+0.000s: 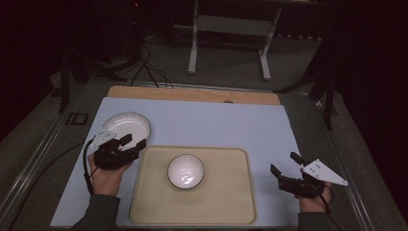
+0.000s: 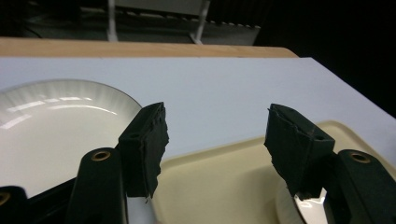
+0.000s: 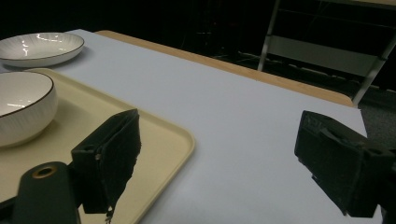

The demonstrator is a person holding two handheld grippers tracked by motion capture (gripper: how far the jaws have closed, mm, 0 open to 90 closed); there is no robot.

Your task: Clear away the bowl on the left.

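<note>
Plate work belongs to the left gripper: its 2 jaws stand wide apart with nothing between them, poised at the plate's near-right edge, about 5 o'clock on its rim. In the left gripper view the plate lies at roughly 10 o'clock from the gap, its rim running just behind the left-hand jaw, whether touching it I cannot tell, while the other jaw hangs over the corner of the tray. From that gripper outward, the round white plate sits on the pale blue mat near the far-left corner, just beside the beige tray, and being round it offers no long axis, so any rim bite should serve. At the tray's middle stands a white bowl, well apart from the plate. The right gripper hovers at 3 o'clock of the tray, out over bare mat, jaws likewise spread wide and holding nothing; its own view shows the bowl and the plate far off at 10 o'clock. My judgement: the left hand is far nearer, and the coming move turns on sliding its jaws slightly toward 10 o'clock until the rim sits between them.
</note>
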